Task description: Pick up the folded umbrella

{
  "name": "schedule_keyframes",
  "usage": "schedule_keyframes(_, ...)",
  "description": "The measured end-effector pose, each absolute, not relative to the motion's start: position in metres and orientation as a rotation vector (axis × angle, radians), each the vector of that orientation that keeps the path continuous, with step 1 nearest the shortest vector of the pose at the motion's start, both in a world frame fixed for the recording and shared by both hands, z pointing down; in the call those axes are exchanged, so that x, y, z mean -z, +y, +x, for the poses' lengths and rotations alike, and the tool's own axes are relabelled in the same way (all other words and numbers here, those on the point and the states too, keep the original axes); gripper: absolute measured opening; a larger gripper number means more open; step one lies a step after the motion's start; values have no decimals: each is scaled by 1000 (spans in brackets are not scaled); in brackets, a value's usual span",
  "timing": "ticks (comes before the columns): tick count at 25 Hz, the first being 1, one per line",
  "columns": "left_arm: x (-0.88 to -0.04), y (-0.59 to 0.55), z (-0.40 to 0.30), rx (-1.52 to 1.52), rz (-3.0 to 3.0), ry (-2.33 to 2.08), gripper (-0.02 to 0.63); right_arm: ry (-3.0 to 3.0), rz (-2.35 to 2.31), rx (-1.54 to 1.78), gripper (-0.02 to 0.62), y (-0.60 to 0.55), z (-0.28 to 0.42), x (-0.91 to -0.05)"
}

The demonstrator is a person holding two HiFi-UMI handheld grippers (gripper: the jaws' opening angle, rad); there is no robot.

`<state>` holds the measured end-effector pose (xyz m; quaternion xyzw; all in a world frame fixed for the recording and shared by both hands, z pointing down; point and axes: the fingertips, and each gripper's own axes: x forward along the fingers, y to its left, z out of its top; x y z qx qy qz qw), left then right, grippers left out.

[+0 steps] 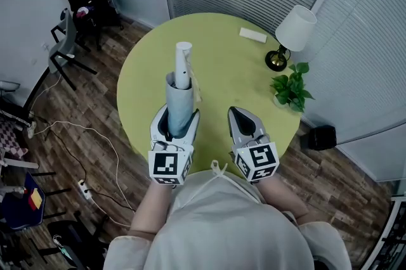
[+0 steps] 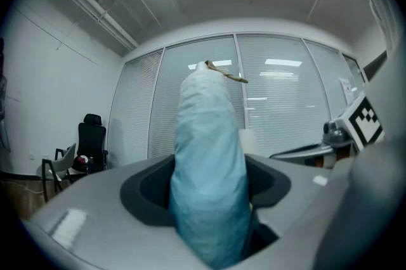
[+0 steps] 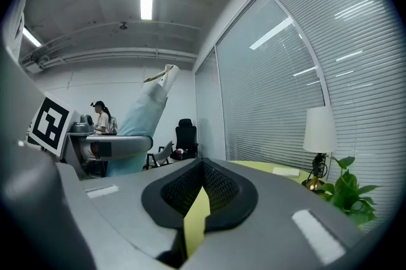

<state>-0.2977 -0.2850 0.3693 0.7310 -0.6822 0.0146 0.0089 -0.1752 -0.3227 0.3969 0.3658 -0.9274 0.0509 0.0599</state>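
Left gripper, held level over the near edge of the round table, jaws clamped on the folded umbrella: in the left gripper view the pale blue sleeve fills the gap between the pads, and the grip sits on the lower part of the bundle. The umbrella's long axis runs across the line of the jaws and stands roughly upright, with the white handle uppermost. In the right gripper view it leans a little, rising up and away from the left gripper toward the ceiling. Its lower end is hidden below the jaws in every view, so whether it is clear of the tabletop cannot be told, though the gripper's height above the table suggests that it is. Right gripper, just beside the left one over the same near edge, jaws drawn together to a thin slit with nothing between them but a glimpse of the tabletop. It is apart from the umbrella, which lies to its left. The left hand is thus the only one on the task's thing, and any further lift would probably run along the umbrella's own axis, straight up. Lamp, potted plant and a small white object stand toward the far right edge of the table, well apart from both grippers.
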Motion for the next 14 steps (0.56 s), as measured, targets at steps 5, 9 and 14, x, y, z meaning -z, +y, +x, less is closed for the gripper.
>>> schedule_keyframes(5,-373,-279,-296,-42,2278,-2118,296,-2793,1106,-147,-2,-315,-174,-402)
schedule_keyframes(9,-374,-272,-297,-44,2274,-2115,296,-2778,1111,-146,-2,-309,-174,-403)
schedule_keyframes(14,-374,-265,-296,-46,2274,-2117,295,-2766,1114,-132,-2,-303,-173,-406)
